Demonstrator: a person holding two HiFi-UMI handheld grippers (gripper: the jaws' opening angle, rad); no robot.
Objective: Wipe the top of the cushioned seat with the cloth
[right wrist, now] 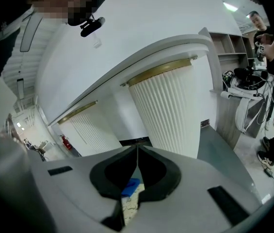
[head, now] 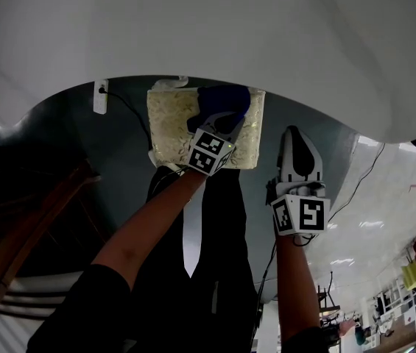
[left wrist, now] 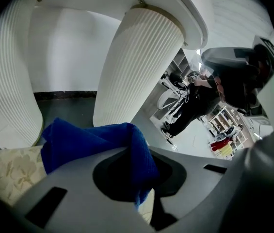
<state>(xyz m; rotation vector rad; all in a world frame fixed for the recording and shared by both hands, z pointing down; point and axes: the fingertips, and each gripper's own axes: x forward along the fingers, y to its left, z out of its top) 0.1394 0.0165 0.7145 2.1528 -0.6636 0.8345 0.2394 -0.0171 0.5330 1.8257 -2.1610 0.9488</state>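
Seen from above, the left hand-held gripper point(head: 221, 123) is clamped on a bunched blue cloth point(head: 226, 100) and presses it onto the far right part of a cream, flower-patterned seat point(head: 167, 123). The right hand-held gripper point(head: 294, 134) hangs just beside the seat's right edge over grey floor point(head: 119, 145), its jaws closed together and holding nothing. White ribbed columns point(left wrist: 137, 67) rise beyond the seat.

The left gripper point(head: 221, 120) and right gripper point(head: 292, 134) are pale grey, each with a black-and-white marker cube point(head: 301, 215) behind its jaws. The person's short sleeves point(head: 82, 304) are black.
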